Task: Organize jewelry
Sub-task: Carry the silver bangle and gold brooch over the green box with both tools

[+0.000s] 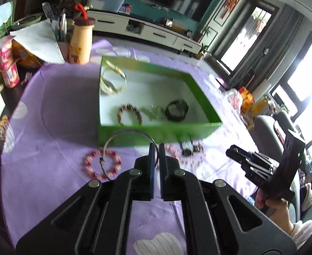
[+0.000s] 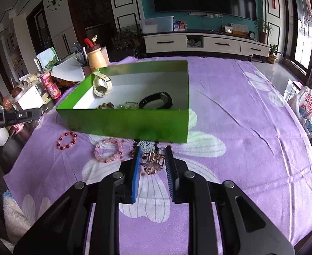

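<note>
A green box (image 1: 156, 132) (image 2: 122, 125) stands on the purple cloth and holds a pale watch (image 1: 113, 80) (image 2: 101, 84), a brown bead bracelet (image 1: 129, 113), a clear bead bracelet (image 1: 153, 112) and a black band (image 1: 176, 110) (image 2: 156, 102). My left gripper (image 1: 156, 148) is shut on a thin silver bangle (image 1: 122, 133) and holds it above the cloth before the box. A red bead bracelet (image 1: 102, 165) (image 2: 67, 141) lies below it. My right gripper (image 2: 152, 148) is open around a gold and black ornament (image 2: 152, 162). A pink bead bracelet (image 2: 109, 150) lies to its left.
A tan bottle (image 1: 80, 40) (image 2: 95, 58), yogurt cups (image 1: 7, 63) and papers crowd the table's left edge. Snack bags (image 2: 309, 110) sit at the right edge. The right gripper's body (image 1: 262, 167) shows in the left wrist view.
</note>
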